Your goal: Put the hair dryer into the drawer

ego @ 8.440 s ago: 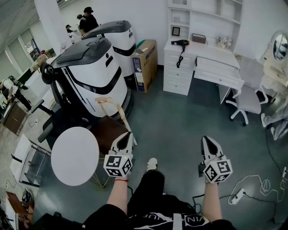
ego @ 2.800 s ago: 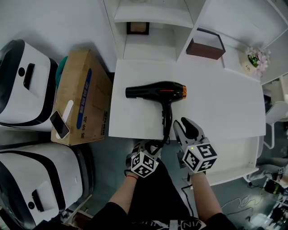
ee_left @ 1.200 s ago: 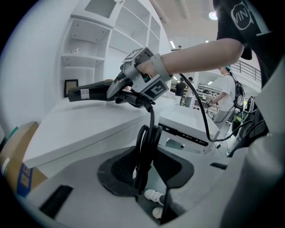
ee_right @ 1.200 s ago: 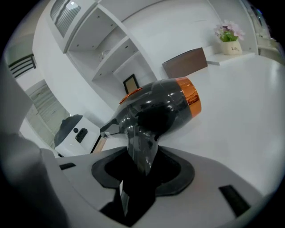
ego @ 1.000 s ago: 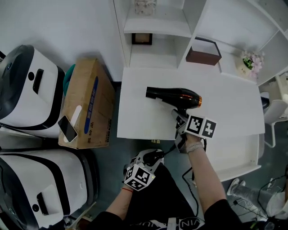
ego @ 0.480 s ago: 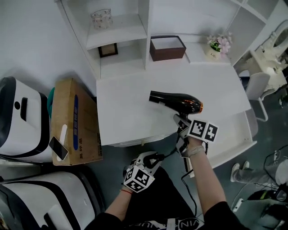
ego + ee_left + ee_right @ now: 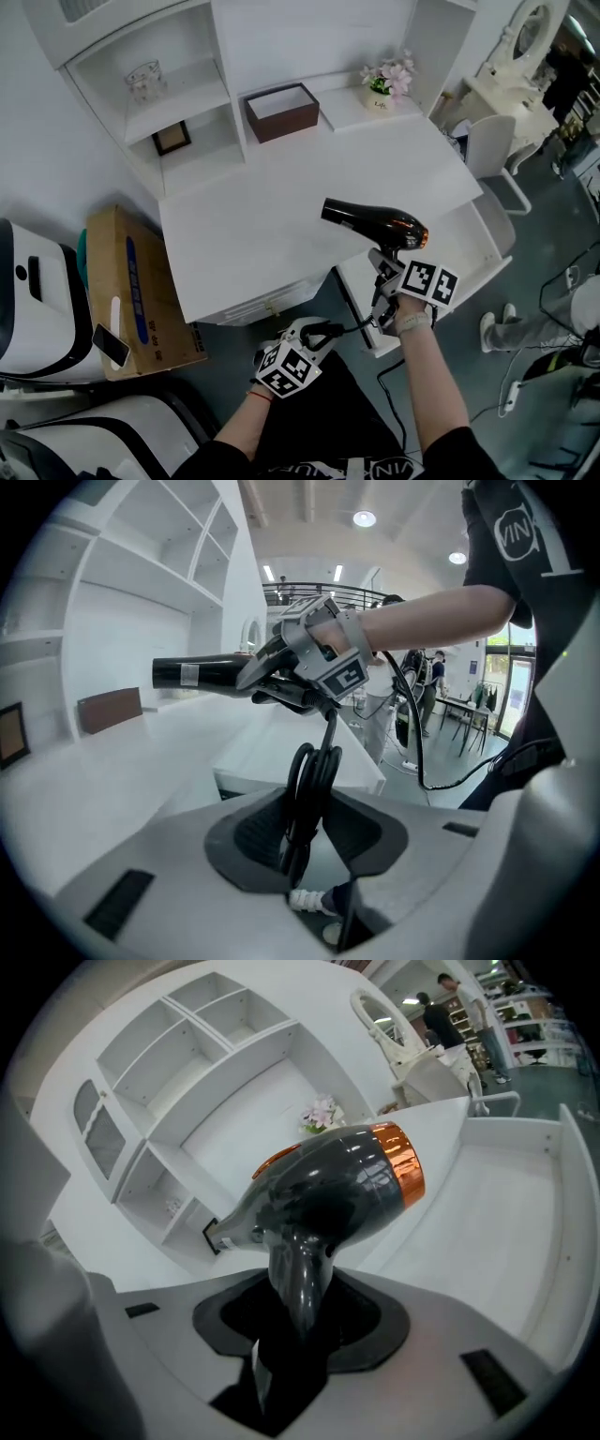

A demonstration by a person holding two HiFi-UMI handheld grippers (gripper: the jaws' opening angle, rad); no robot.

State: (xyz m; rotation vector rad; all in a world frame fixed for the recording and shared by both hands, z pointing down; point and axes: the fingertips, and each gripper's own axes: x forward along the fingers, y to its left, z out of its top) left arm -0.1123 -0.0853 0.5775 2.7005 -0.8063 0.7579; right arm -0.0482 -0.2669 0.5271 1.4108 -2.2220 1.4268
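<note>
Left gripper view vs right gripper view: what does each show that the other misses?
Left only: the coiled cord clamped in the left gripper, the right gripper seen from outside, the brown box. Right only: the dryer gripped by its handle between the right gripper's jaws, the flowers, the open drawer. Both: the dryer, the desk, the shelves.

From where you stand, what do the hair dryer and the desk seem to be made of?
Hair dryer: probably glossy black plastic, since it mirrors the room; its copper-coloured band looks metallic. Desk: smooth white, perhaps painted board; no grain shows.
</note>
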